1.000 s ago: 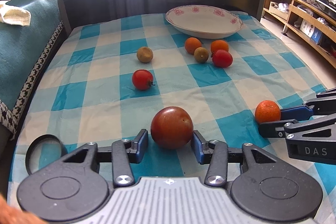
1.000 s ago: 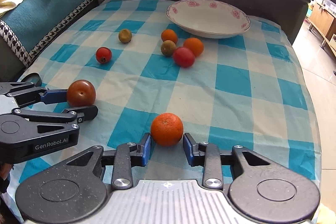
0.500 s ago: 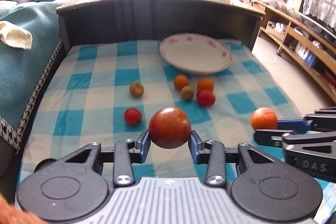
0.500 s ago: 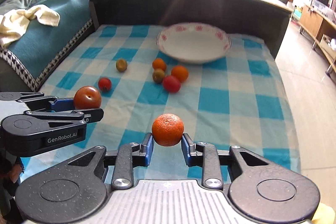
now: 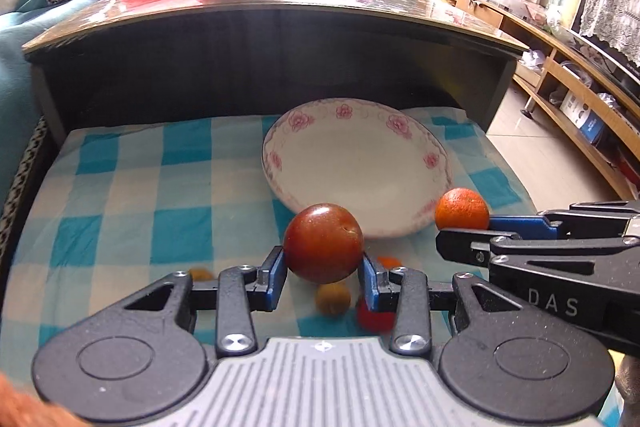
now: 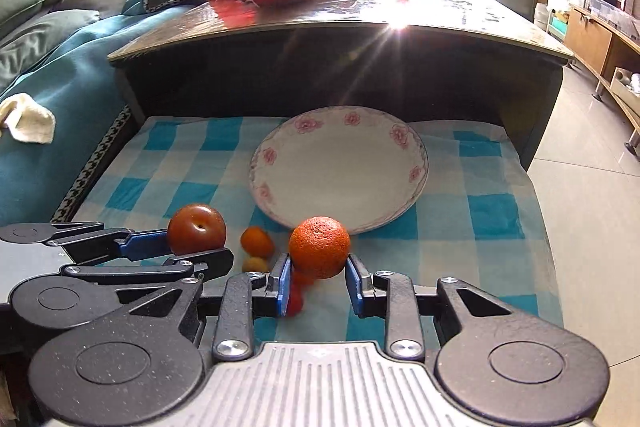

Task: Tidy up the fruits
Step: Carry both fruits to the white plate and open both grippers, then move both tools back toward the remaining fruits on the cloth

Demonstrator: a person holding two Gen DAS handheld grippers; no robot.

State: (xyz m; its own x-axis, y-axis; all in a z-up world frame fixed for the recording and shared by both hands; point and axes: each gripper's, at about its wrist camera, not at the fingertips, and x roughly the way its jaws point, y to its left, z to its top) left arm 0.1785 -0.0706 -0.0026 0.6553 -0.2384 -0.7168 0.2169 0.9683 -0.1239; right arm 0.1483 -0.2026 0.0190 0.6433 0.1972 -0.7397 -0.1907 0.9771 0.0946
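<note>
White floral plate (image 5: 360, 167) lies straight ahead toward the table's far edge, nearer the right gripper (image 6: 318, 277) pinching the orange (image 6: 319, 246) than the left gripper (image 5: 323, 277) clamping the dark-red fruit (image 5: 323, 242).

A second ago the dark red fruit (image 5: 323, 242) and orange (image 6: 319, 247) sat on the checked cloth (image 5: 120, 195) between open fingers; now the left gripper (image 5: 323, 277) and right gripper (image 6: 319, 277) hold them aloft, nearer the plate (image 6: 340, 167) ahead.
</note>
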